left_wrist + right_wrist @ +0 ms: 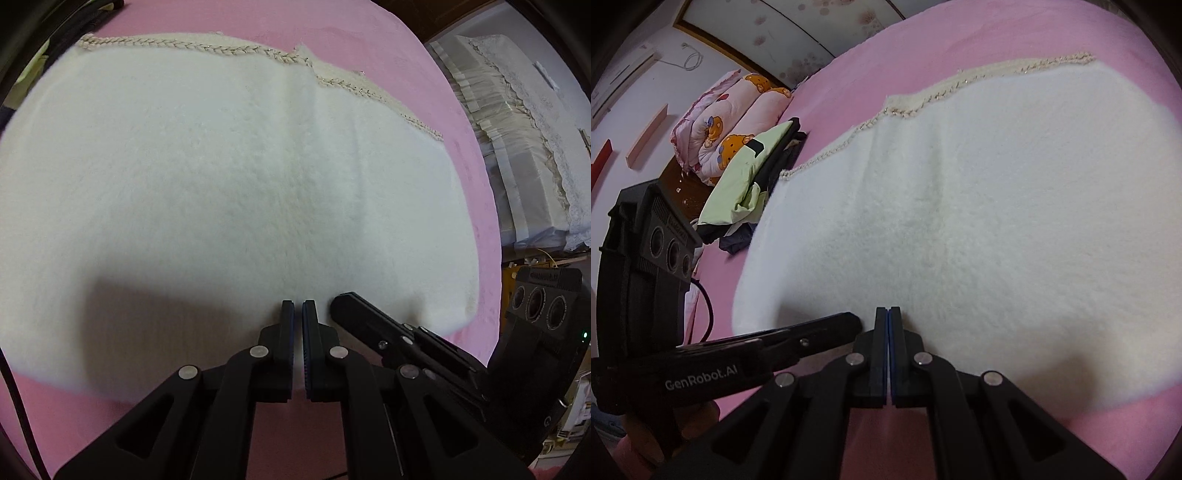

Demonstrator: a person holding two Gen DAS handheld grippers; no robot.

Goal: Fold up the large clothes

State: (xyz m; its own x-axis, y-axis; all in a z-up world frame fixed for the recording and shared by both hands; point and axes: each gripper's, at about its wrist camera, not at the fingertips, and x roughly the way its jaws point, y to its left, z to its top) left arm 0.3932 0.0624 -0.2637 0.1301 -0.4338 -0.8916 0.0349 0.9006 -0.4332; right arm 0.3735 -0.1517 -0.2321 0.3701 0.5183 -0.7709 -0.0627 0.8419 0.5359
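One large garment in play: a cream fleece garment (236,199), spread flat on the pink bedcover (388,40). In the left wrist view it fills the frame from 9 to 3 o'clock, its near edge running under my fingers at 6.

A braided trim (192,46) runs along the far edge at 12 o'clock, stepping down toward 2. One strip, with a notch partway along. The cloth lies in a doubled-looking slab with a faint lengthwise ridge at centre. My guess is that at least one fold is already in.

Left gripper (298,310): fingers drawn together, only a slit between the blue pads. I cannot see cloth pinched there. Right gripper (888,314): fingers together too, pads meeting, nothing visibly between them. From the left view the right gripper (343,306) comes in at 4 o'clock, tip just beside mine. From the right view the left gripper (849,321) comes in from 9.

Why both sit closed, side by side, at the near edge: I read it as pressing or smoothing the fleece, or lining up for the next fold. Which one, I cannot tell.

Counts:
- Grippers: two.
- Garments being folded: one.
- At 10 o'clock in the right view, one bear-print quilt (727,118).
- Beside it, one stack of folded clothes (753,177), green on top, dark pieces beneath, number unclear.
- At 2 o'clock in the left view, one pale lace-edged furniture cover (517,147) beyond the bed.
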